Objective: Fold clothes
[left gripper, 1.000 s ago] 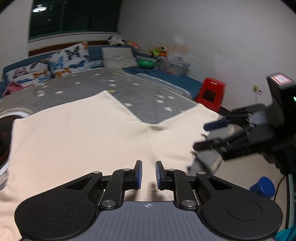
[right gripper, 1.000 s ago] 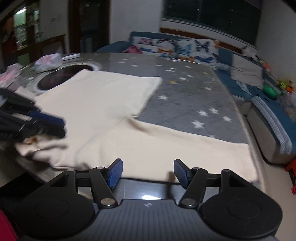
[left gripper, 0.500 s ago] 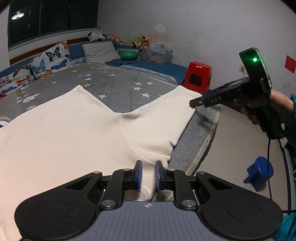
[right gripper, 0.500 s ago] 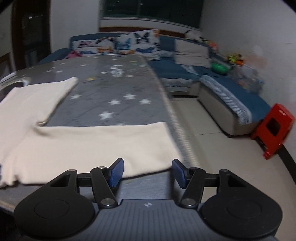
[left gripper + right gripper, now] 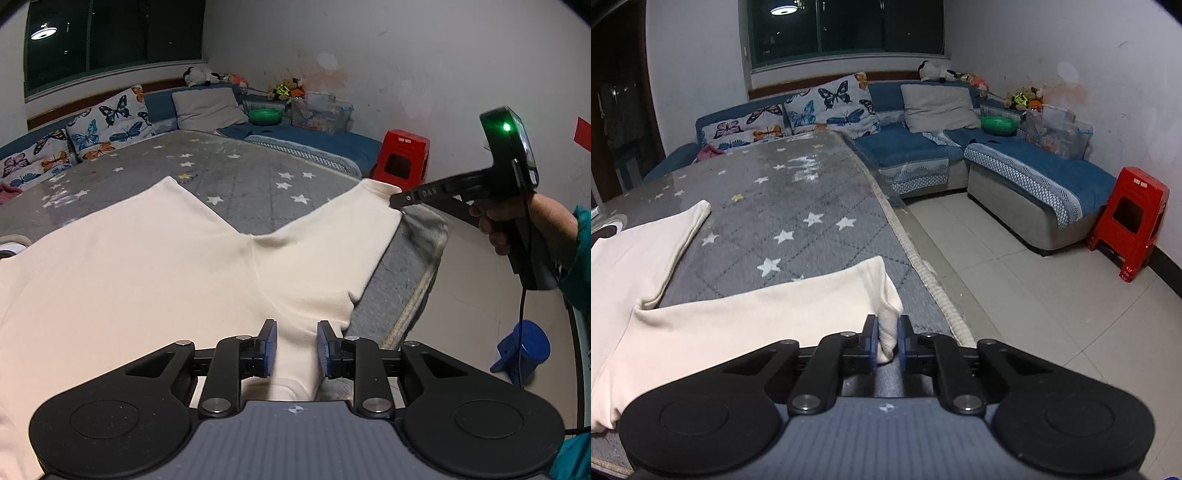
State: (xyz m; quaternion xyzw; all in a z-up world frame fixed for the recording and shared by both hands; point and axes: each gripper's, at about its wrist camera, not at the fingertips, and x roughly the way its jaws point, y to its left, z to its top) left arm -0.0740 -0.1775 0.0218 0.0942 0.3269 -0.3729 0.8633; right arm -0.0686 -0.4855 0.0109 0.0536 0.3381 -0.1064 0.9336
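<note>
Cream trousers (image 5: 155,266) lie spread flat on a grey star-patterned table cover (image 5: 251,173), legs pointing away. My left gripper (image 5: 294,347) is open, its pads on either side of the waist corner near the table's front edge. My right gripper (image 5: 886,341) is shut on the hem corner of the near trouser leg (image 5: 757,317), at the table's right edge. From the left wrist view, the right gripper (image 5: 397,201) shows at that leg's end. The other leg (image 5: 646,247) lies flat to the left.
The table edge (image 5: 923,273) drops to a tiled floor (image 5: 1034,295). A blue sofa (image 5: 1015,166) with butterfly cushions runs along the walls. A red stool (image 5: 1126,221) stands by the wall. A blue object (image 5: 521,350) sits on the floor.
My right gripper moved to the leg's hem corner and shut on it. My left gripper opened wider around the waist corner.
</note>
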